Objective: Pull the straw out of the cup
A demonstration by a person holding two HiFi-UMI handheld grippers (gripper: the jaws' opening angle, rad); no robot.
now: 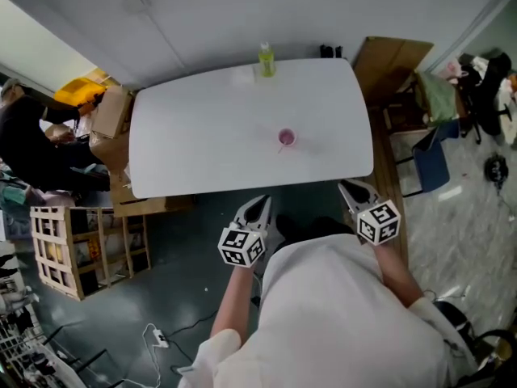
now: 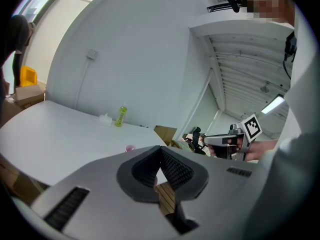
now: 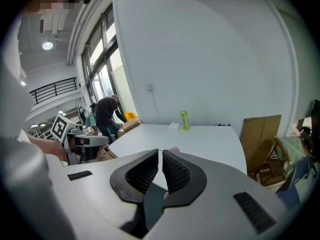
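item: straw-and-cup station, head view and two gripper views.

- worktop (image 1: 202,136): white, rounded corners, mostly bare.
- cup (image 1: 286,138): small, pink, upright on the worktop, right of centre and nearer the front edge than the back.
- straw (image 1: 281,147): only a thin pale line leaning out of the cup toward the front-left; too small to tell more. it sits in the cup.
- bottle (image 1: 266,60): yellow-green, upright at the far edge of the worktop, well apart from the cup, with a small white object just beside it.
- left tool (image 1: 257,210): held short of the worktop's front edge, over the dark floor, tips aimed toward the worktop. jaws clenched tip to tip, nothing between the pads.
- right tool (image 1: 351,188): held at the front edge near the worktop's right corner. jaws drawn together with only a hairline slit showing, nothing between them.
- both tools are well apart from the cup; neither touches it.
- surroundings: cardboard boxes (image 1: 109,124) and a wooden crate (image 1: 56,245) to the left, a cardboard sheet (image 1: 392,63) and a blue chair (image 1: 428,164) to the right, and a person (image 1: 32,148) bent over at far left.
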